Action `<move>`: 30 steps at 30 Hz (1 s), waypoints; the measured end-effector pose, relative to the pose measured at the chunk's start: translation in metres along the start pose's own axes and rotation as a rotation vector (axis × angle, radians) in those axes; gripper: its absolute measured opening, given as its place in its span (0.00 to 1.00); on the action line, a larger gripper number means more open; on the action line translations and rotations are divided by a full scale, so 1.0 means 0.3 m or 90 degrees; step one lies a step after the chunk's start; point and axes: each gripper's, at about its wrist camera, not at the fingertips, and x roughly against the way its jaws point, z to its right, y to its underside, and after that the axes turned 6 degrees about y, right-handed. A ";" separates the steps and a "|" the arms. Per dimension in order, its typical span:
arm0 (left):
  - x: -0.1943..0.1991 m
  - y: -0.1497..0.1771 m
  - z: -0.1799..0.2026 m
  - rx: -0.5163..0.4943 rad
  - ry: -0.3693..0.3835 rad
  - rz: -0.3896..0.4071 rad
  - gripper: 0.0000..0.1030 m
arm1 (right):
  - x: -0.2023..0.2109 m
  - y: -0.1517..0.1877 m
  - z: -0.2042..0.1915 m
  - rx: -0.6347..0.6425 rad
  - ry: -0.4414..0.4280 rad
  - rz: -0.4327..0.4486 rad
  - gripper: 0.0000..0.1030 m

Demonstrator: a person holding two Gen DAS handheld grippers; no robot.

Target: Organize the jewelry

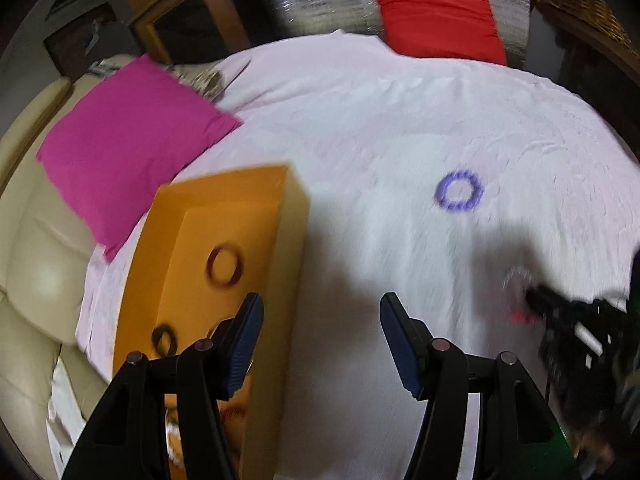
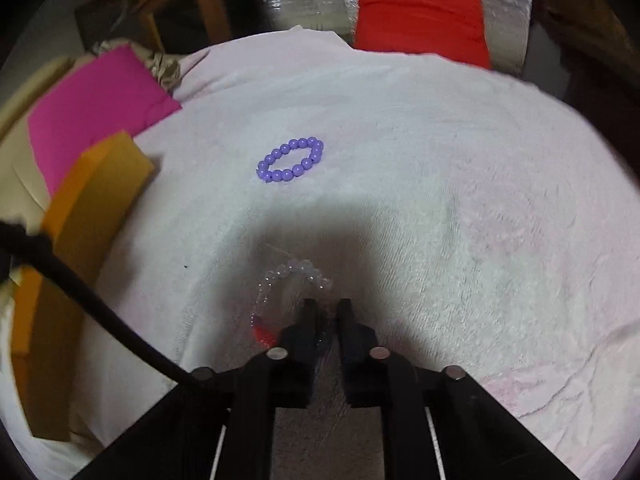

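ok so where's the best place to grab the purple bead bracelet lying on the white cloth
Take the purple bead bracelet from straight above, one finger inside the ring and one outside, pinching the near strand. It lies flat and open on the white cloth, clear of the orange box.

A pale pink fleecy blanket [image 2: 400,128] covers the broad surface. A magenta cushion [image 1: 128,140] lies at its left edge, overlapping a cream leather sofa [image 1: 36,272]. At the far edge a red cushion [image 1: 438,16] leans against a crinkled silver foil sheet [image 1: 320,0]. A wooden cabinet [image 1: 188,12] stands behind on the left, dark wicker furniture [image 1: 592,12] on the right. Overhead light casts soft shadows.
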 end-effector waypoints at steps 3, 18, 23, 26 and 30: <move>-0.050 -0.067 0.047 -0.021 0.024 0.010 0.60 | 0.034 -0.018 0.046 -0.038 -0.026 0.014 0.08; -0.342 -0.266 0.199 -0.037 0.187 -0.002 0.44 | 0.056 -0.090 0.397 -0.272 -0.099 0.028 0.08; -0.384 -0.270 0.233 -0.059 0.195 -0.025 0.38 | 0.046 -0.102 0.387 -0.276 -0.116 0.028 0.08; -0.418 -0.257 0.253 -0.066 0.211 -0.044 0.29 | 0.044 -0.103 0.381 -0.275 -0.112 0.028 0.08; -0.421 -0.245 0.271 -0.066 0.236 -0.029 0.09 | 0.046 -0.101 0.374 -0.272 -0.110 0.029 0.08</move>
